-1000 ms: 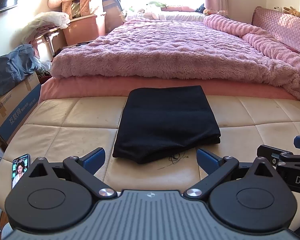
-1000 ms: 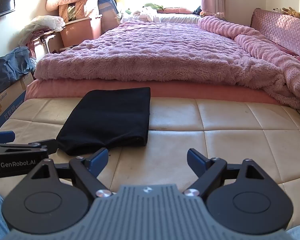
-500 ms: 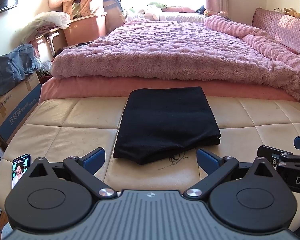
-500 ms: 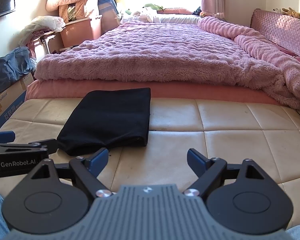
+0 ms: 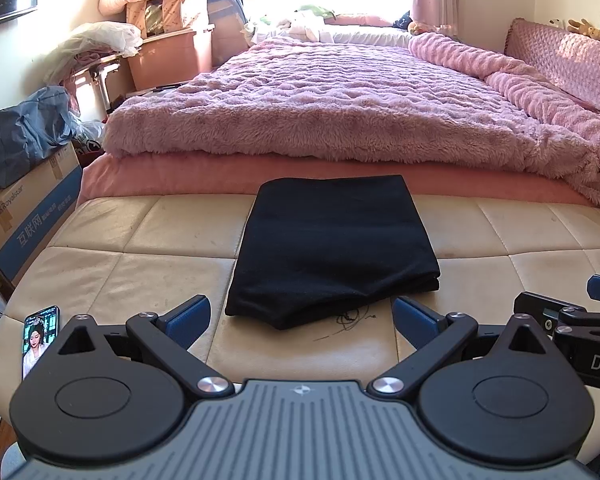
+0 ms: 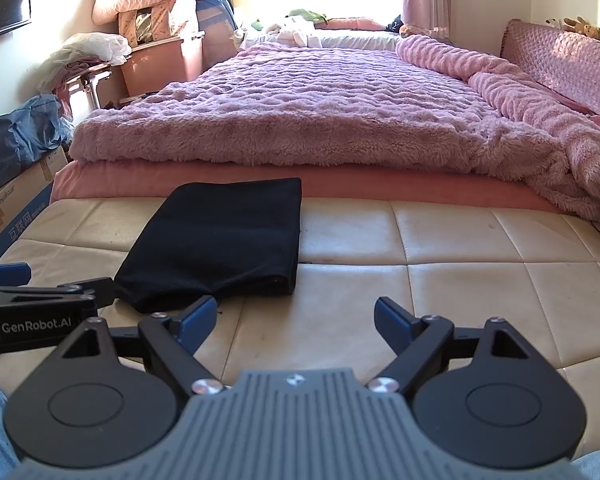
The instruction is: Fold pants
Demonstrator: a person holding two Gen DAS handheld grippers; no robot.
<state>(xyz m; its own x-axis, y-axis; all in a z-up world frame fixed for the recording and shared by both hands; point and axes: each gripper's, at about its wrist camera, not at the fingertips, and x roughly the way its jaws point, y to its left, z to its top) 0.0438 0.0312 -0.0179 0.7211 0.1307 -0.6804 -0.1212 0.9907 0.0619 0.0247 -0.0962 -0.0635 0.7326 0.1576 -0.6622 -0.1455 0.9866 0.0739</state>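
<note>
Left wrist view: the left claw [image 5: 301, 314] stood spread apart and empty, just short of the folded black pants [image 5: 332, 246] lying flat on the cream leather bench [image 5: 140, 272]. A phone [image 5: 39, 338] lay at the bench's left edge.

Right wrist view: the right claw [image 6: 294, 320] gaped, empty, over bare bench [image 6: 480, 300] right of the pants [image 6: 220, 240], whose far edge met the bed [image 6: 300, 120].

I note a cream tufted bench [image 5: 148, 272] at the foot of a bed with a pink blanket [image 5: 320, 112]. A phone [image 5: 40, 338], screen lit, lies at the bench's left corner. Left of the bed I see a cardboard box [image 5: 32, 216] carrying a blue bag [image 5: 24, 136].
</note>
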